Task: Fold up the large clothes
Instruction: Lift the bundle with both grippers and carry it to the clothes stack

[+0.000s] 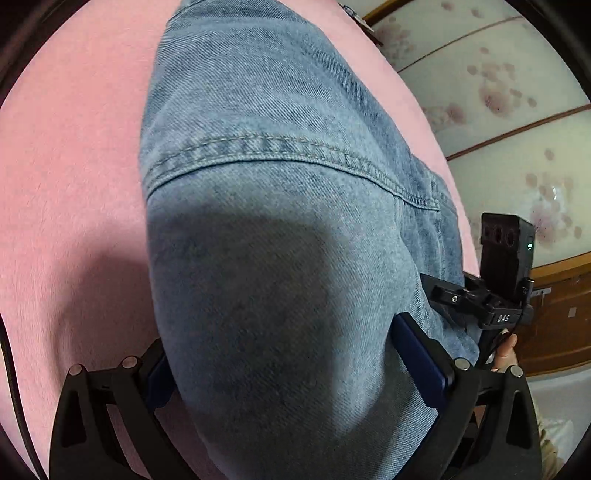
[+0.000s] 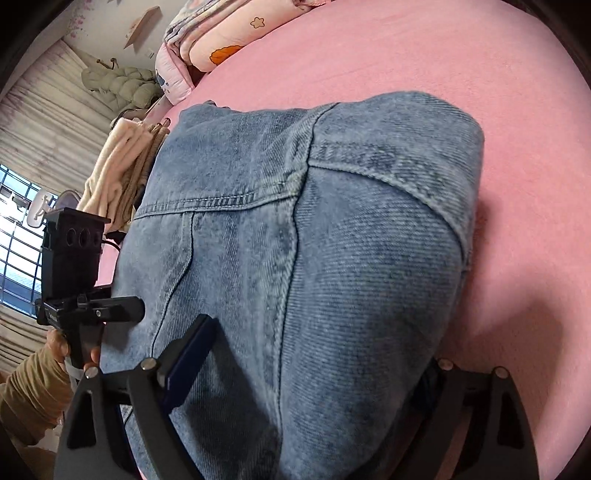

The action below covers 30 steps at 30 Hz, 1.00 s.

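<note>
A light-blue denim garment [image 1: 280, 206] lies folded on the pink bed sheet [image 1: 74, 184], its stitched seams running across it. My left gripper [image 1: 284, 339] stands wide, and the denim bulges up between its blue pads [image 1: 417, 362], covering the left finger's tip. My right gripper [image 2: 317, 343] is also wide over the same garment [image 2: 314, 221]; one pad [image 2: 188, 362] shows beside the cloth and the other finger sits half hidden behind the fold. I see no pad pinching the cloth. Each wrist view catches the other gripper's body at the garment's edge, held by a hand [image 2: 59, 347].
A folded pink patterned quilt [image 2: 221, 33] lies at the far end of the bed [image 2: 480, 74]. Cream clothing [image 2: 118, 173] sits past the denim, with a barred window [image 2: 18, 240] behind. Flower-patterned sliding panels [image 1: 498, 92] and a wooden frame [image 1: 554, 325] stand beside the bed.
</note>
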Each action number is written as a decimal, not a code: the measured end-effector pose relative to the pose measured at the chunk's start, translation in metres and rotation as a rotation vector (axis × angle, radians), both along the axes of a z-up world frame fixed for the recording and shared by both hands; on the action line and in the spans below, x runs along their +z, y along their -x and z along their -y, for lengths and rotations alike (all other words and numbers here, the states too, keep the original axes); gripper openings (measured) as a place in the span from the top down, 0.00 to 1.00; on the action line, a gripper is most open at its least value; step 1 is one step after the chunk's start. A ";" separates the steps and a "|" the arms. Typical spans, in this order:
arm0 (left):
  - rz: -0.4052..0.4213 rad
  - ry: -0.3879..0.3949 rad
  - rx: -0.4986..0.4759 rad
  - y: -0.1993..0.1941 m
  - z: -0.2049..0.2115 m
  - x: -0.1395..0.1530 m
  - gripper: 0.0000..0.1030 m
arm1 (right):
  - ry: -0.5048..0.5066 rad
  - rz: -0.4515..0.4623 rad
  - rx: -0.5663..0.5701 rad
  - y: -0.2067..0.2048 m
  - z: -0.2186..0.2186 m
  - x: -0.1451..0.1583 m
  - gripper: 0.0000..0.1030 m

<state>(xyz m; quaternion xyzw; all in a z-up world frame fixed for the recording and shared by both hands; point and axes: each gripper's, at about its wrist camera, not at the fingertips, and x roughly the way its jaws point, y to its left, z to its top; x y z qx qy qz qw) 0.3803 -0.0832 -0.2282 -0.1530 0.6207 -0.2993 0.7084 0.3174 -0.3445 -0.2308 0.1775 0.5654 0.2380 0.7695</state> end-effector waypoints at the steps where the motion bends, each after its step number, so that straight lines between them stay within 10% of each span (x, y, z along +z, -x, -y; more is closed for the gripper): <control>1: 0.003 -0.009 -0.008 0.000 0.002 0.001 0.01 | 0.003 0.005 -0.001 0.001 0.001 0.001 0.15; 11: 0.034 -0.068 -0.007 0.001 0.020 0.003 0.06 | 0.005 0.033 -0.045 -0.002 -0.007 0.004 0.39; 21: 0.149 -0.143 0.006 0.021 0.032 0.036 0.41 | 0.101 0.084 -0.100 0.013 -0.025 0.039 0.75; 30: 0.208 -0.124 -0.046 0.096 0.004 0.099 0.52 | 0.085 0.121 -0.098 0.092 -0.059 0.098 0.79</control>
